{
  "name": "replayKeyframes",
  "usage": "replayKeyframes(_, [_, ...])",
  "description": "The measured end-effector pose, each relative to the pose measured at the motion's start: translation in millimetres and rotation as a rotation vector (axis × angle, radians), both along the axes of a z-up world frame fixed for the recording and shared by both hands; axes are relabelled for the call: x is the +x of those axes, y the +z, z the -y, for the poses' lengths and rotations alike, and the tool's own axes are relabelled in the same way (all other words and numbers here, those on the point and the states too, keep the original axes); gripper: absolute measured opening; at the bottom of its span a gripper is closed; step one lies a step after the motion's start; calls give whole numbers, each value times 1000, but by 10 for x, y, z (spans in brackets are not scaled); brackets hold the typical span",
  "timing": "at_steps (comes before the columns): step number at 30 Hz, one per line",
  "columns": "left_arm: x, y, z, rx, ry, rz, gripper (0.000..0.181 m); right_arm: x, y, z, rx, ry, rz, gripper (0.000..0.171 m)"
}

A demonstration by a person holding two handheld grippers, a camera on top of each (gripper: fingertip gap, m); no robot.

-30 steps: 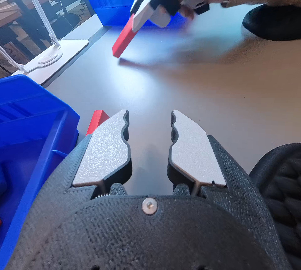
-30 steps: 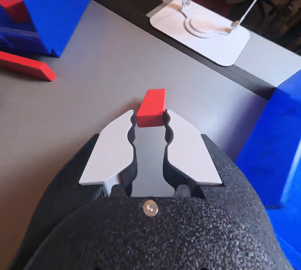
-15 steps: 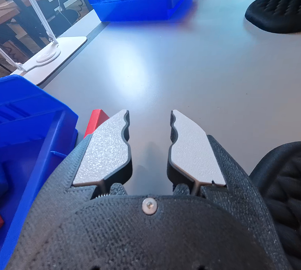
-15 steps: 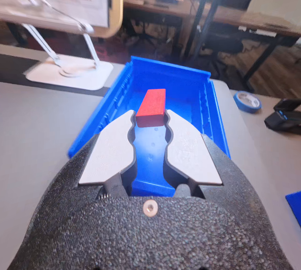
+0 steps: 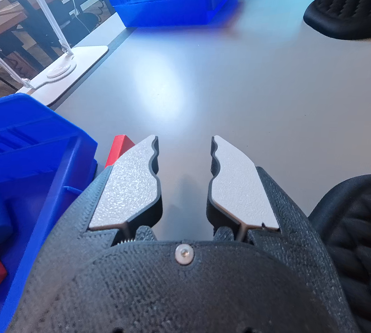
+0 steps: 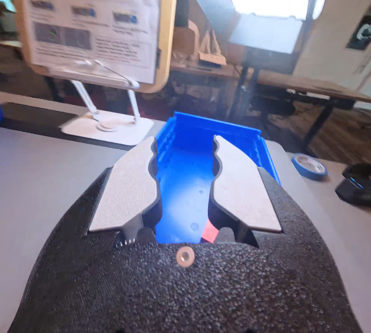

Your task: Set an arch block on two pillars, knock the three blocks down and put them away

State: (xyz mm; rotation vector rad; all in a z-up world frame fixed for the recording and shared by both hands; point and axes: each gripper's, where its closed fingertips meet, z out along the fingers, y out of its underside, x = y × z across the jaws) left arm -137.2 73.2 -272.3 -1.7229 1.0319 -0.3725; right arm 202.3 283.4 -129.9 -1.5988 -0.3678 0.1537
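Starting at our left, the left gripper (image 5: 184,143) idles agape beside a red block (image 5: 118,148) lying against the near bin (image 5: 46,154). Our right gripper (image 6: 184,143) has just spread, dropping its block (image 6: 209,232) into the far bin (image 6: 218,124): one more stowed.

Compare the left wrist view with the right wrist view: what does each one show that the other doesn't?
Only the left wrist view shows the open left gripper, a red block lying on the table beside a near blue bin, and black cushions.

Only the right wrist view shows the open right gripper over a bin holding a red block, a blue tape roll and a paper sheet.

Both show the grey table and white stand base.
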Motion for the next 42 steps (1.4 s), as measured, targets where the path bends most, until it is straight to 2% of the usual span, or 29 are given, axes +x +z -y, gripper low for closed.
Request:
replayKeyframes(2, [-36,13,-26,5,20,8,51,-337,204,228,73,133,-12,52])
replayKeyframes(5, [-198,-4,-125,-1,104,-18,52,-856,286,543,148,293,67,50])
replayKeyframes(9, [-543,-2,-303,-26,292,-43,53,-1499,34,888,128,501,200,49])
replayKeyframes(12, [-734,-130,-363,-42,366,-149,52,-1769,-233,1025,124,575,356,46])
replayKeyframes(14, [-770,-240,-369,-73,379,-198,51,-1858,-360,1090,123,609,430,44])
replayKeyframes(16, [-755,-232,-371,-90,382,-172,51,-1911,-437,1151,114,642,461,43])
replayKeyframes(20, [-797,-209,-369,-103,390,-155,34,-1989,-503,1253,84,705,450,40])
replayKeyframes(25, [-855,-293,-354,-129,402,-238,34,-2090,-639,1353,48,763,472,40])
replayKeyframes(34, [-770,-306,-287,-170,354,-231,34,-2203,-803,1475,32,821,517,39])
replayKeyframes(38, [-595,-193,-233,-97,268,-216,34,-2298,-925,1612,-43,913,473,39])
replayKeyframes(42, [-301,33,-87,108,110,-249,33,-2410,-1054,1783,-165,1034,381,44])
